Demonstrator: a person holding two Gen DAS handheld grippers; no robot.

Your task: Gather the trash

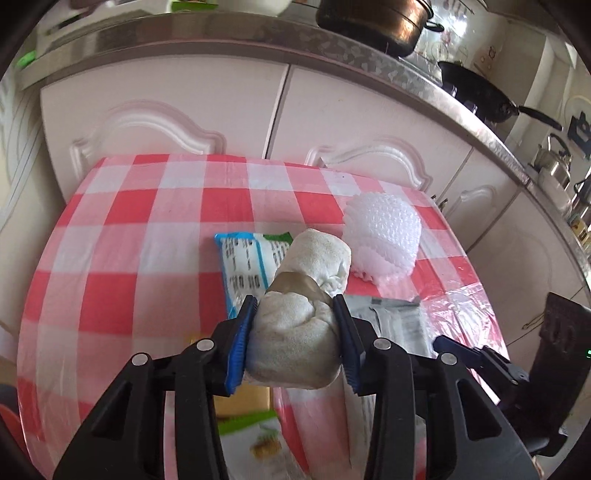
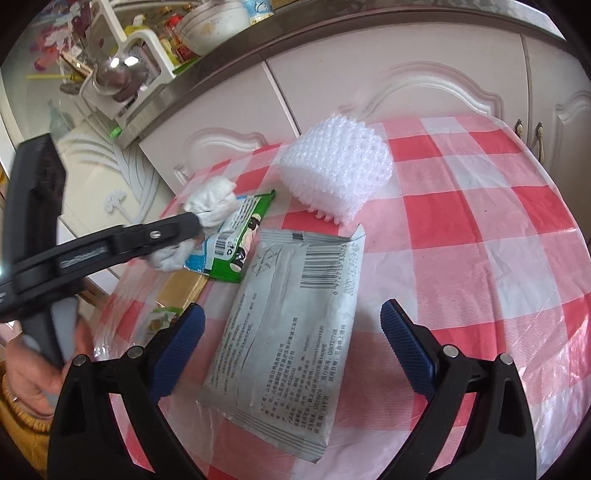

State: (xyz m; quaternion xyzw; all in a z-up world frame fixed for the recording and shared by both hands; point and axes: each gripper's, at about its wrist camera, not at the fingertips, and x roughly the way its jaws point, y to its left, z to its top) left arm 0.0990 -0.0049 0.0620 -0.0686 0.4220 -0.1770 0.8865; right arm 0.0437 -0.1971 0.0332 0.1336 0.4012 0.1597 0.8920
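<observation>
My left gripper is shut on a taped wad of white cloth and holds it above the red-checked table. The wad also shows in the right wrist view, with the left gripper's arm across it. My right gripper is open, just above a flat grey wrapper, also seen in the left wrist view. A blue-green snack packet lies under the wad; it also shows in the right wrist view. A white foam net sits at the far right; it also shows in the right wrist view.
White kitchen cabinets stand right behind the table. A counter above holds a pot, a wok and kettles. A yellow-green packet lies at the table's near edge. The right gripper shows low at the right.
</observation>
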